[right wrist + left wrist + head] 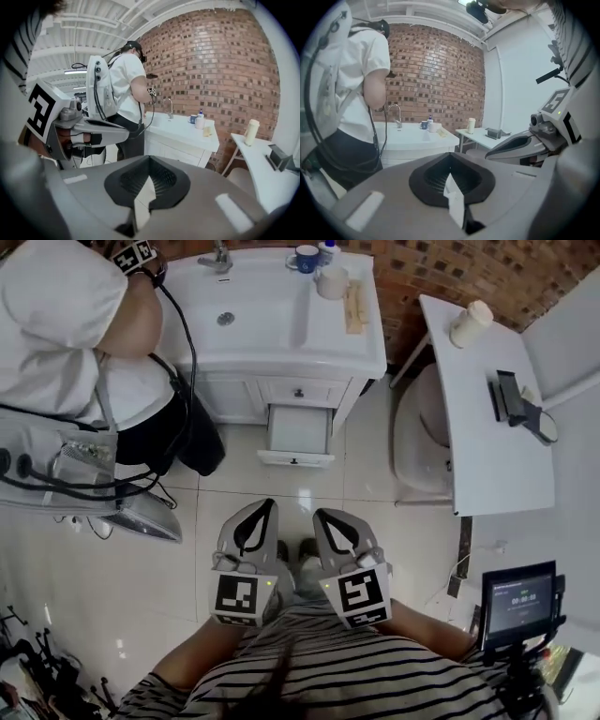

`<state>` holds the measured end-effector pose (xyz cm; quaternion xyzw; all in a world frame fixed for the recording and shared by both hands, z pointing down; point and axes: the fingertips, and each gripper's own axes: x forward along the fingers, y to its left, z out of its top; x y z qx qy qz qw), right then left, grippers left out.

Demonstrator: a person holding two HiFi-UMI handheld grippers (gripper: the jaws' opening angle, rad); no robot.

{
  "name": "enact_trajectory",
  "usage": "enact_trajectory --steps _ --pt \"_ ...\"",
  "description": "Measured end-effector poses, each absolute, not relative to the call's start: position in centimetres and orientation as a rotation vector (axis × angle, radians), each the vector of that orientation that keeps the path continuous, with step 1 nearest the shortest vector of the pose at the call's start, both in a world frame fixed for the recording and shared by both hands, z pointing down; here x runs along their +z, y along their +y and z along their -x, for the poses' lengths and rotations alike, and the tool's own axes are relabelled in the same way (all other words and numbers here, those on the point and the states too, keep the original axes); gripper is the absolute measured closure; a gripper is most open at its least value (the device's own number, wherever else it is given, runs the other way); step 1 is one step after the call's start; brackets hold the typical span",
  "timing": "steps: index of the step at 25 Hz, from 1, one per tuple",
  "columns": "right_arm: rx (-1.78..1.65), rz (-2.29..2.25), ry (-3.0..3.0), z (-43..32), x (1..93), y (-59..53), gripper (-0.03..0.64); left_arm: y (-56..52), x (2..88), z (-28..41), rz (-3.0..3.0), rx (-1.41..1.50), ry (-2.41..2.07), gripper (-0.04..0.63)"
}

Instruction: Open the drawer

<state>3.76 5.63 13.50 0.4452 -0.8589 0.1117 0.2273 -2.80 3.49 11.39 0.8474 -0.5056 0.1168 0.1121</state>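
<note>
Drawer [298, 430] stands pulled out under the sink [281, 324] at upper centre of the head view, so the task looks done. At lower centre, well apart from it, the left gripper [258, 517] has its jaws clenched together on nothing. Just to its right, the right gripper [328, 521] is likewise clamped and empty. Both sit close to the body, probably because no reach is needed

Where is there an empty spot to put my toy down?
The white table is bare on the near side of the black device, and the open drawer looks empty. The back corner of the sink counter is crowded with mugs and a wooden piece.
</note>
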Motion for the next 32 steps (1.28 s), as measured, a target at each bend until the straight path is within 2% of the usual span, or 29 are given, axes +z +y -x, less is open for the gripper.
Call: enact_trajectory --steps 8,17,32 --pt "0.214 -1.378 -2.391 -2.3 6.9 16.6 0.615 15.0 6.3 4.3 -2.587 0.300 -1.461 0.580" --pt "0.260 -1.490 -2.376 1.7 5.0 29.3 0.615 28.0 5.0 8.0 -2.639 0.275 -1.389 0.580" --pt "0.211 -1.480 -2.464 -1.1 2.1 33.5 0.615 32.3 2.3 3.4 -2.681 0.229 -1.392 0.580"
